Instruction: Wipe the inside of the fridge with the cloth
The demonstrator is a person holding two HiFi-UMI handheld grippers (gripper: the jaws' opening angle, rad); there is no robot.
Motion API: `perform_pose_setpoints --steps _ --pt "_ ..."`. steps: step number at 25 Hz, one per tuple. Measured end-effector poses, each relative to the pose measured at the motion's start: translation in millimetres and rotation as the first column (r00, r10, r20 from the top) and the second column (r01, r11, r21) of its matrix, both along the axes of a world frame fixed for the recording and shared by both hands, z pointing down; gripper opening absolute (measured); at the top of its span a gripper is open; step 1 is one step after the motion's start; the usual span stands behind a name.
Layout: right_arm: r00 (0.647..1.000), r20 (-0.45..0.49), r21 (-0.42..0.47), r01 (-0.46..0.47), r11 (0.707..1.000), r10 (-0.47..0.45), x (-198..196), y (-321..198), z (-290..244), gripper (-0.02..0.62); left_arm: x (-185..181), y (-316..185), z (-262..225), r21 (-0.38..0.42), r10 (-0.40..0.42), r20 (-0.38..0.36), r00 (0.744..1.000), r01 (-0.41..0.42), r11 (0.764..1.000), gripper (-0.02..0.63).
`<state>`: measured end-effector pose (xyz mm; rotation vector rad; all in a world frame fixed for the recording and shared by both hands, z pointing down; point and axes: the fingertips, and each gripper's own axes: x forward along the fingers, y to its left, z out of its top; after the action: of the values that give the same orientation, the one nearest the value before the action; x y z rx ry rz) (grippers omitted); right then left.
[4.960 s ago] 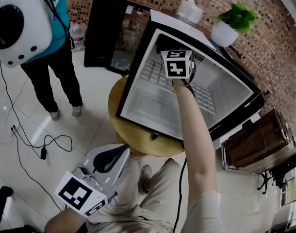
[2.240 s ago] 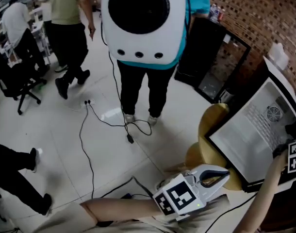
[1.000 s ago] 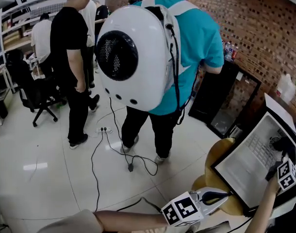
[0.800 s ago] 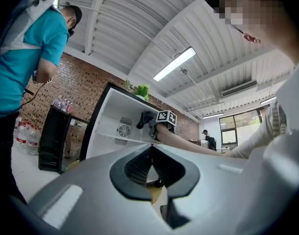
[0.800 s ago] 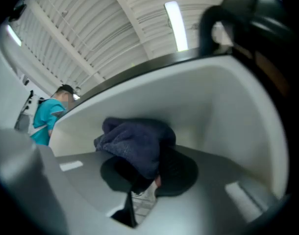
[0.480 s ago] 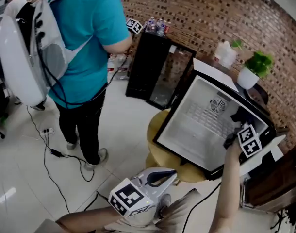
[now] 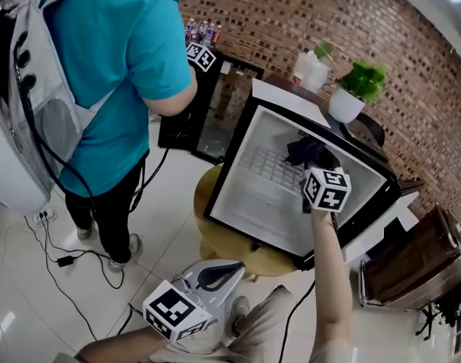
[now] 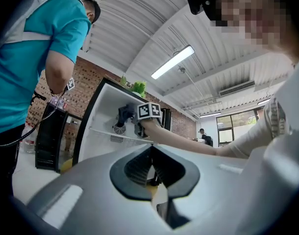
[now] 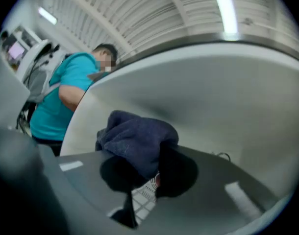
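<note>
Pinching crumpled navy cloth [image 9: 137,140], right tongs [image 9: 155,174] inside smooth fridge [image 7: 244,197]; left tongs [image 8: 152,164] closed.

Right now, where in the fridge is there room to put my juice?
Inside the fridge, the white patch between the black front frame and the wire shelf is bare. Past the shelf it is crowded: the right tongs hold the dark cloth there.
</note>
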<state>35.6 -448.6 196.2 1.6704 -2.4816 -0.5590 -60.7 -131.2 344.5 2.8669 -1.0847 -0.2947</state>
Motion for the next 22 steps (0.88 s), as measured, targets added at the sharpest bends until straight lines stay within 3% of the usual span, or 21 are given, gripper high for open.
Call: perform_pose_setpoints --steps 3,8,14,18,22 --pt "0.988 -0.150 0.002 -0.025 1.000 0.025 -44.0 -32.2 2.1 0.054 -3.6 -1.0 2.2 -0.002 -0.002 -0.005 1.000 0.002 1.000 0.000" --pt "0.980 -0.180 -0.019 -0.086 0.996 0.081 -83.1 -88.1 -2.3 0.054 -14.7 -2.7 -1.0 0.005 -0.024 -0.030 0.999 0.024 1.000 0.000" --pt "0.965 -0.232 0.115 -0.100 0.988 0.125 -109.0 -105.7 -14.3 0.054 -29.3 -1.9 -0.9 0.007 -0.043 -0.041 0.998 0.044 0.999 0.000" --pt "0.975 -0.212 0.120 -0.036 0.992 0.061 -123.6 -98.5 -16.7 0.051 -40.6 -5.5 -0.4 0.001 -0.068 -0.050 0.996 0.069 0.998 0.000" --pt "0.973 -0.225 0.184 0.084 0.979 -0.041 -135.9 -49.4 -20.9 0.051 -39.9 -1.2 -3.5 0.000 -0.057 -0.047 0.997 0.058 0.998 0.000"
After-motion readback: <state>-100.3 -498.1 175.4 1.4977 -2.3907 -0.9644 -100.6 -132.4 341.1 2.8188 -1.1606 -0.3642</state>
